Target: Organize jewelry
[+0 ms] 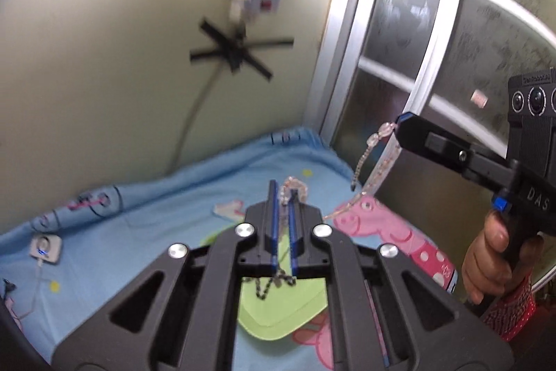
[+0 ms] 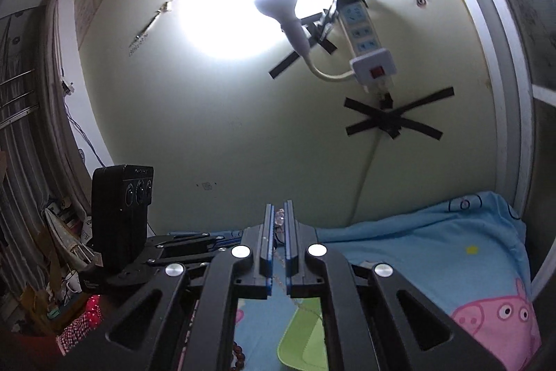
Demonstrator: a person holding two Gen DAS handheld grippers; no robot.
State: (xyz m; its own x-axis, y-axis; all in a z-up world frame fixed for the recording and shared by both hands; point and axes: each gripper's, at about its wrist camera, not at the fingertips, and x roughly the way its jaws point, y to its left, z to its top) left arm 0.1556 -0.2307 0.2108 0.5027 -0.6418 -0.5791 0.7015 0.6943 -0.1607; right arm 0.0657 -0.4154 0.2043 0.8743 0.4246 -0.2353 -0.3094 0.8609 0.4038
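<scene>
My left gripper [image 1: 282, 189] is shut on a pale pink bead necklace [image 1: 295, 186] at its tips, and a dark chain [image 1: 269, 288] dangles below its fingers. My right gripper [image 1: 399, 124] is at the right of the left wrist view, higher up. It is shut on a pink bead strand [image 1: 373, 162] that hangs down toward the left gripper; I cannot tell if it is the same necklace. In the right wrist view, my right gripper [image 2: 278, 209] pinches a clear pink bead [image 2: 279, 217]. A green tray [image 1: 278, 312] lies on the bed beneath both grippers.
A blue cartoon-pig bedsheet [image 1: 139, 232] covers the bed. A power strip [image 2: 365, 33], a lit lamp [image 2: 278, 2] and a cable are taped to the wall behind. A window frame [image 1: 351, 58] stands at the right. A white charger [image 1: 45, 247] lies far left, and dark red beads [image 2: 238, 357] lie beside the tray.
</scene>
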